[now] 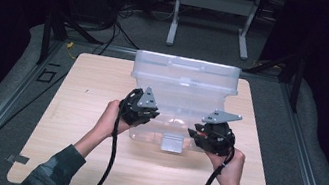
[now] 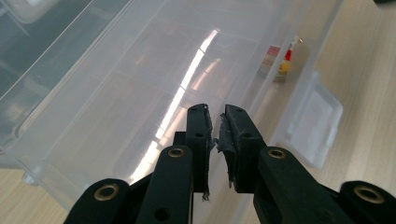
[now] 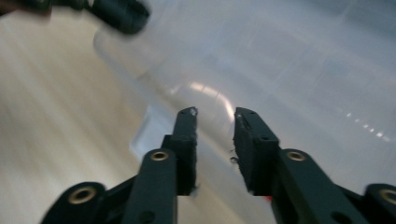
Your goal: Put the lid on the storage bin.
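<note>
Clear bin (image 1: 184,83) tipped on table (image 1: 73,108); small colourful item (image 2: 279,63) inside.

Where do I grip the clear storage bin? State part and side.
Take the clear storage bin by its thin rim lip, probably coming in from both short ends at once. Its broad, smooth walls look too wide for the jaws, while the lip would fit between them.

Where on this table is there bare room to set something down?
The light wooden tabletop is bare left of the clear plastic storage bin, right of it, and along the near edge between the forearms. It is crowded mid-table, where the left tool and right tool flank the bin.
</note>
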